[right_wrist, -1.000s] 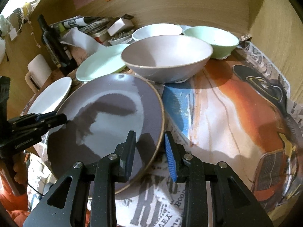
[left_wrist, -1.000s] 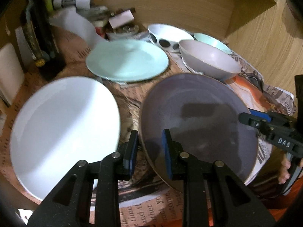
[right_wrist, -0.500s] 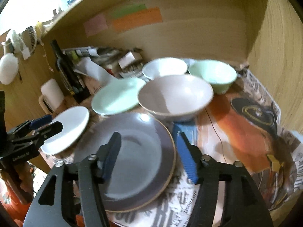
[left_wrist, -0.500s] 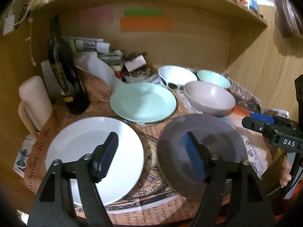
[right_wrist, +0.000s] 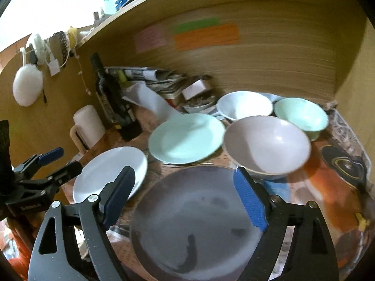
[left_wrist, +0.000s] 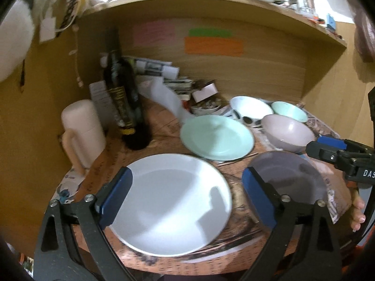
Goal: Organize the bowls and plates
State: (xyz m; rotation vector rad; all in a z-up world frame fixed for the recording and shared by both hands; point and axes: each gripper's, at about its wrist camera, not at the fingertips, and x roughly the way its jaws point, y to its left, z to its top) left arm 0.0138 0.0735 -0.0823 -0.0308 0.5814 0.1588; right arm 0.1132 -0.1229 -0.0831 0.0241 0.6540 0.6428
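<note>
Three plates lie on the paper-covered table: a white plate (left_wrist: 173, 201) (right_wrist: 110, 173) at front left, a mauve plate (left_wrist: 288, 180) (right_wrist: 199, 220) at front right, a mint plate (left_wrist: 216, 138) (right_wrist: 185, 137) behind them. Three bowls stand at the back right: a mauve bowl (left_wrist: 287, 131) (right_wrist: 267, 145), a white bowl (left_wrist: 249, 107) (right_wrist: 243, 105), a mint bowl (left_wrist: 289, 112) (right_wrist: 301, 114). My left gripper (left_wrist: 185, 194) is open and empty above the white plate. My right gripper (right_wrist: 185, 194) is open and empty above the mauve plate; it also shows in the left wrist view (left_wrist: 332, 149).
A dark bottle (left_wrist: 124, 100), a pale mug (left_wrist: 82, 128), rolled newspapers (left_wrist: 154, 68) and a small cluttered dish (left_wrist: 206, 105) fill the back left. Wooden walls (right_wrist: 269, 58) close the back and right side. A shelf runs overhead.
Both grippers have opened wide, let go of the mauve plate and pulled back and up. The mauve plate now rests on the table.
</note>
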